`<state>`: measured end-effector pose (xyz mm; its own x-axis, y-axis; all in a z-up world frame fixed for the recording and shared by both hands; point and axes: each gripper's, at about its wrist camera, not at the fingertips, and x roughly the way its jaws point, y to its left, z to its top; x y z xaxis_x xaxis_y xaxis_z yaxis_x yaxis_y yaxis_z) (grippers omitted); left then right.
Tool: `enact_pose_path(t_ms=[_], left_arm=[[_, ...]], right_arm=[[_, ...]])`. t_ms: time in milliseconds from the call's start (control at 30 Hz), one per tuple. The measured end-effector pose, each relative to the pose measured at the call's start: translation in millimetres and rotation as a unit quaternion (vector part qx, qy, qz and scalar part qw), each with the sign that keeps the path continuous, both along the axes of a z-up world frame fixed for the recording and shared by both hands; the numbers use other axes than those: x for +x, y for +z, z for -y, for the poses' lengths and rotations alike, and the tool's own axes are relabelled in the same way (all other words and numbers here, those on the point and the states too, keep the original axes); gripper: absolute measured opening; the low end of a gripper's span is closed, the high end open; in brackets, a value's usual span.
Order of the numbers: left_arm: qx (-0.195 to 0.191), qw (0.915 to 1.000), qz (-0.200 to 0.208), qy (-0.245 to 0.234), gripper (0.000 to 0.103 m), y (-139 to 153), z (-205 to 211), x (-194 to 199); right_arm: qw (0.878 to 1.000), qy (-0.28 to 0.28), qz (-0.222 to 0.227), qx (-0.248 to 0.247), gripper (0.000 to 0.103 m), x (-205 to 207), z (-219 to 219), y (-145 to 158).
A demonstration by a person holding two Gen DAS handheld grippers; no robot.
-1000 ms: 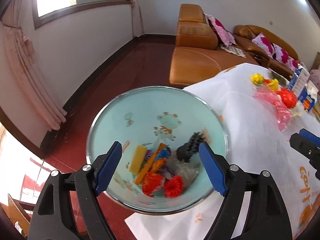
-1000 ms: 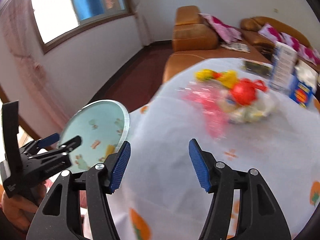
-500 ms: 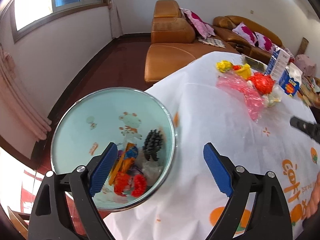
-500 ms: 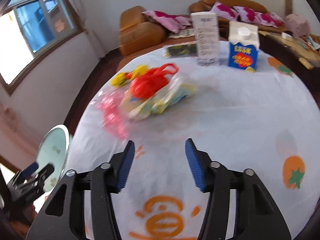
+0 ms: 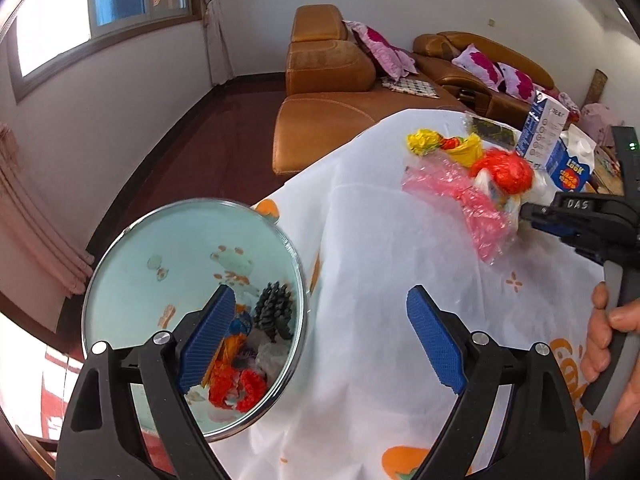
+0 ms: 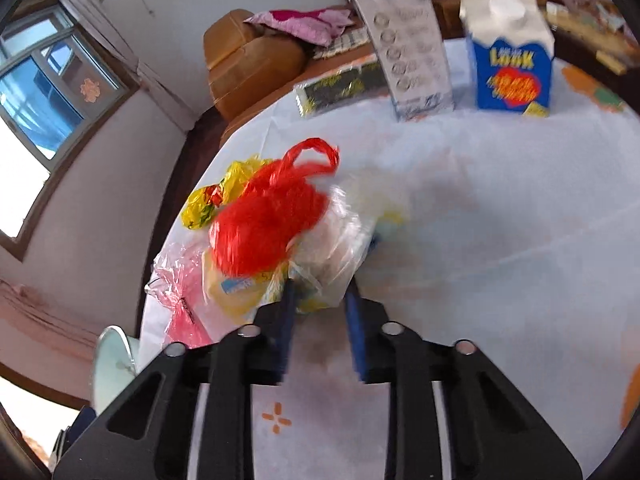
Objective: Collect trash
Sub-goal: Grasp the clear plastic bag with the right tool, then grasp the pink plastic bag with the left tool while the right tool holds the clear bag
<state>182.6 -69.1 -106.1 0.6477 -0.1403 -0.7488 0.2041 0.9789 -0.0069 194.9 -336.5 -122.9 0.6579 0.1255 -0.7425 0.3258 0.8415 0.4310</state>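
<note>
A pale blue bin (image 5: pixel 160 256) with a metal rim stands beside the table's edge, with several crumpled wrappers lying in it. My left gripper (image 5: pixel 320 340) hangs open over the bin's rim and the tablecloth, holding nothing. On the table lies a trash pile: a red plastic bag (image 6: pixel 268 220), a yellow wrapper (image 6: pixel 224 196), pink film (image 6: pixel 180 292) and a clear plastic bag (image 6: pixel 332 252). My right gripper (image 6: pixel 320 300) is closing its jaws on the near end of the clear bag, and the plastic sits between the pads. The left wrist view shows that right gripper (image 5: pixel 528 212) against the pile.
A blue carton (image 6: pixel 516 68), a tall white box (image 6: pixel 408 40) and a dark packet (image 6: pixel 340 88) stand behind the pile. The white tablecloth (image 5: pixel 380 260) has orange prints. A brown sofa (image 5: pixel 328 92) lies beyond the table. A person's hand (image 5: pixel 612 340) grips the right tool's handle.
My right gripper swung from beside the bin across the table to the trash pile, and its jaws narrowed around the clear bag. My left gripper drifted right, so the bin slid left.
</note>
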Motion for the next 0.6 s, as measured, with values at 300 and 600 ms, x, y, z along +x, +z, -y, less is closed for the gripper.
enact_pose_path(t_ms=[300,600], left_arm=[[-0.02,0.9994,-0.003,-0.028,0.086,2.5,41.3,16.2],[-0.04,0.9987,0.002,-0.032,0.085,-2.7,98.5,44.1]], right_arm=[[0.998,0.032,0.032,-0.042,0.009,-48.9,21.4,36.5],[0.99,0.042,0.025,-0.134,0.009,-106.1,61.8,64.2]])
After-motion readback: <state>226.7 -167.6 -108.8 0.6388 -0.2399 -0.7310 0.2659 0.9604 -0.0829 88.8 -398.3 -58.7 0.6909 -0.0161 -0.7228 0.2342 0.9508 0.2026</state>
